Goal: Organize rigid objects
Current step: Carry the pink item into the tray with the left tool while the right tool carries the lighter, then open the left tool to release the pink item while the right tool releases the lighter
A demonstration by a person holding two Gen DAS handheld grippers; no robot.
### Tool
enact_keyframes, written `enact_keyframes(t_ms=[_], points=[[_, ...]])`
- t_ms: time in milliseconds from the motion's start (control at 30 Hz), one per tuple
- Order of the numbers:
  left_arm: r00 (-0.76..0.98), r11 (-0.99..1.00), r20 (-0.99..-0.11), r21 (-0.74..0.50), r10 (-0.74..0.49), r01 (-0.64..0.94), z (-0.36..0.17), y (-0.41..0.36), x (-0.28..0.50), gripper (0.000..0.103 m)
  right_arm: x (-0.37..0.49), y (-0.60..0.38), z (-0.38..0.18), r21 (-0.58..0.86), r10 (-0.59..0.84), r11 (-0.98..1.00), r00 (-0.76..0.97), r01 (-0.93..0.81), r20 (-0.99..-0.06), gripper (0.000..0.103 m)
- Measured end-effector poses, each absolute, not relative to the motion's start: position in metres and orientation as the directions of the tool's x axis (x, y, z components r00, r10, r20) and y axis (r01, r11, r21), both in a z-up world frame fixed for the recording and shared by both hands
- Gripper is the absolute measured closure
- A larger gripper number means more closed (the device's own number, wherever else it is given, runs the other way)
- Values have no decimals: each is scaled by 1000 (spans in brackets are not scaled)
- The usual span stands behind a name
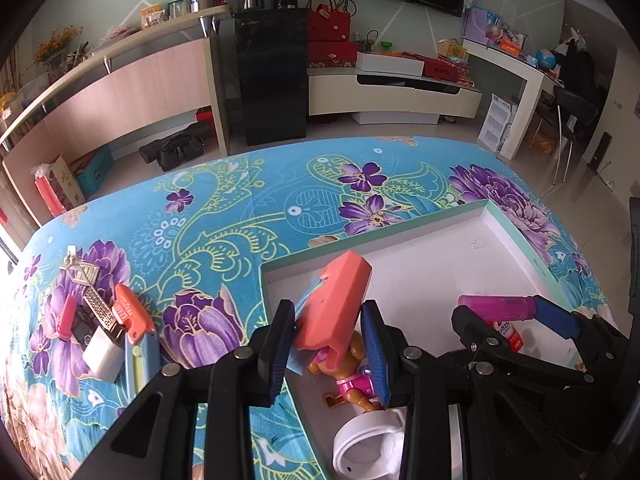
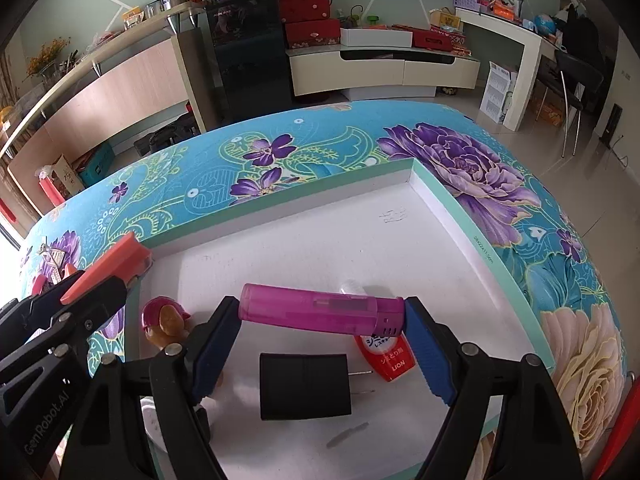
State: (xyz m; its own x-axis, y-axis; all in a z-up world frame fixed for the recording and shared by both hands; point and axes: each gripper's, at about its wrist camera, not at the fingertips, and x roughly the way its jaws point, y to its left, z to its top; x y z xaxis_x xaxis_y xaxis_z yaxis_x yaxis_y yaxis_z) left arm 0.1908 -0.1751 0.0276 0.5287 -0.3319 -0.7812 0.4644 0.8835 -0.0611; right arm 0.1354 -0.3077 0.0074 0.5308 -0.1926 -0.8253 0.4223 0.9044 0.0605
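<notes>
Left gripper (image 1: 330, 348): its blue pads press both sides of a coral-pink rectangular plastic block (image 1: 334, 306), which is held tilted above the near-left corner of the shallow white cardboard tray with a mint rim (image 1: 516, 236).
Right gripper (image 2: 322, 330): its two blue-padded fingers clamp the ends of a translucent magenta plastic cylinder (image 2: 320, 309), held crosswise over the tray's near half.
Inside the tray, under the left gripper: a small brown toy puppy figure in pink clothes (image 1: 352, 376) and a white plastic ring-shaped piece (image 1: 360, 448).
Inside the tray, under the right gripper: a black rectangular plug adapter with two metal prongs (image 2: 306, 386) and a small red bottle with white lettering (image 2: 386, 354).
Left of the tray, on the blue floral tablecloth (image 1: 248, 208): a cluster of small things, among them a gold metal tower model (image 1: 94, 296), an orange-red clip (image 1: 130, 312) and a white block (image 1: 102, 354).
</notes>
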Motion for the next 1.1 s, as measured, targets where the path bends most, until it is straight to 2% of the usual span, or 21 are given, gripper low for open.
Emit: enact_keyframes(t_ms=[433,600,667,700,800,867,1100], points=[[495,904,-810,-99,-316,415,11,-176,202,65,137,-315,-5,47,-193,901,496,431,-847,21],[495,907,-803,-124,-330,403,15,-170,203,61,139,-314,-8,43,-190,903,487,427,-852,21],[498,909,-803,-126,-329,398,16,-168,203,47,139,-313,-8,40,-192,904,489,425,-851,21],[501,911,-801,-126,-328,394,17,-166,203,44,139,-313,-7,39,-192,905,490,423,-850,20],[508,914,-795,-138,-332,381,21,-161,204,40,140,-311,-8,38,-191,908,491,418,-850,19],[520,919,-791,-133,-323,370,23,-156,204,32,140,-312,-8,41,-188,908,492,417,-850,12],[544,944,-788,-141,-290,299,24,-134,211,12,141,-311,-10,41,-189,909,497,414,-847,6]])
